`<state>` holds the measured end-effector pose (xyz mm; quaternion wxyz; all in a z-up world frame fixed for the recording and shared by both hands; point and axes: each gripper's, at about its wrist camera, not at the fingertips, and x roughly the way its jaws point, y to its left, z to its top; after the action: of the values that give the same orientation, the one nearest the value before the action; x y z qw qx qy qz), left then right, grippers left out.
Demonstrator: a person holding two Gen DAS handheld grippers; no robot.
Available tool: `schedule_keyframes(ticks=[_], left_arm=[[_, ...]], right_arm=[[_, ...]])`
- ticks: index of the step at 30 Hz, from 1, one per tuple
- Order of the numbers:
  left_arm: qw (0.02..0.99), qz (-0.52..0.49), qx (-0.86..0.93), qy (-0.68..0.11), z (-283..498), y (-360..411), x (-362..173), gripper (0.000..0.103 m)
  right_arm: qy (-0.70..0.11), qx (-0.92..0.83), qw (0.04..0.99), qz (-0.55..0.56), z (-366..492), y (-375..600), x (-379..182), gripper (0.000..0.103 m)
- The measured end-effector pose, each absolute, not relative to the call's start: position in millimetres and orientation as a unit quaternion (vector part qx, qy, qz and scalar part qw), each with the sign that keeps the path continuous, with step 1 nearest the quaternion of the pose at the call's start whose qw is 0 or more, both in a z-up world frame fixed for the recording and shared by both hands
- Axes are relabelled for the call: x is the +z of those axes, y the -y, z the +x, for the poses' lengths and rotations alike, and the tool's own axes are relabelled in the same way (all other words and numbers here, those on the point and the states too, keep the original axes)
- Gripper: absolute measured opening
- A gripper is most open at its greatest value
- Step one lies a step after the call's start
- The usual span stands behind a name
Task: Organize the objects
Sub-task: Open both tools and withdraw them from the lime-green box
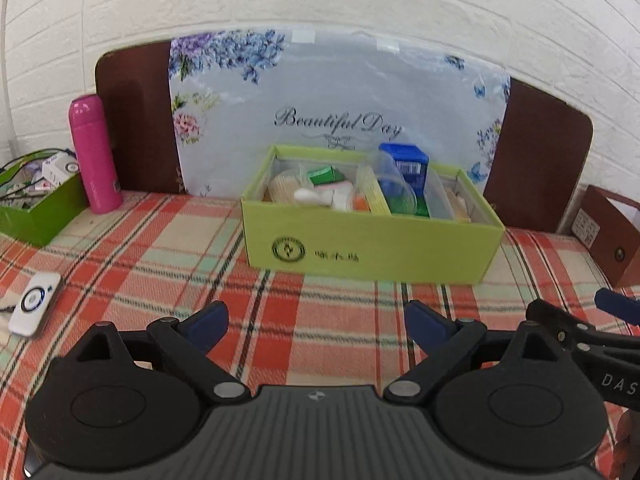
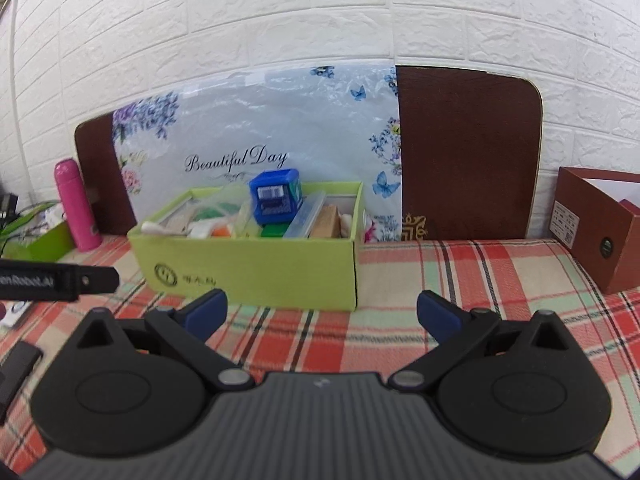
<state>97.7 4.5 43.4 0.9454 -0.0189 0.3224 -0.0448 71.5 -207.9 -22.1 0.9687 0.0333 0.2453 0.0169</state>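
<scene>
- Left gripper (image 1: pixel 316 322): jaws spread wide, nothing held, hovering low over the plaid tablecloth (image 1: pixel 320 320).
- Right gripper (image 2: pixel 322 312): jaws likewise spread wide and empty, seen at the right edge of the left wrist view, so the two are held side by side.
- Green box (image 1: pixel 372 248): placed straight ahead of both grippers, against the floral board (image 1: pixel 340 92); long axis laid across the line of approach, open top facing up.
- Seen from the left gripper the box is nearly centred; from the right gripper (image 2: pixel 248 264) it lies ahead and slightly left. Neither gripper is judged clearly nearer.
- Contents are packed tight: a blue carton (image 2: pixel 276 196) stood upright and proud of the rim, a clear plastic cup (image 1: pixel 394 182) tilted beside it, a flat clear case (image 2: pixel 306 214), a small green carton (image 1: pixel 326 175), other small soft items not identifiable.
- The blue carton is judged the easiest grasp: rigid card, flat faces, top exposed. The cup is thin and slippery, likely to deform.
- Box walls are matte card, dividers inside.
- Off to the left: a pink flask (image 1: pixel 94 156), smooth cylinder, upright; a white power bank (image 1: pixel 34 304), flat and glossy, lying on the cloth, nearer the left gripper.
- Right side: a brown box (image 2: pixel 600 232), rigid card.
</scene>
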Motion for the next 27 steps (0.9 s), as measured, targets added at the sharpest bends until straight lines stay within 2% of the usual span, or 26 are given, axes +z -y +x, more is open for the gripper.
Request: schedule_keyframes(ticks=[9,27], left_arm=[[0.942,0.012,-0.031,-0.334,63.3,4.6,30.4,0.098],[0.945,0.014,-0.03,-0.327,52.7,5.1,32.6,0.098]], right_arm=[[-0.292,0.01,0.956,0.02,35.9,201.7,-39.1,0.103],[-0.296,-0.001,0.955,0.009,22.8,195.3,-34.0,0.103]])
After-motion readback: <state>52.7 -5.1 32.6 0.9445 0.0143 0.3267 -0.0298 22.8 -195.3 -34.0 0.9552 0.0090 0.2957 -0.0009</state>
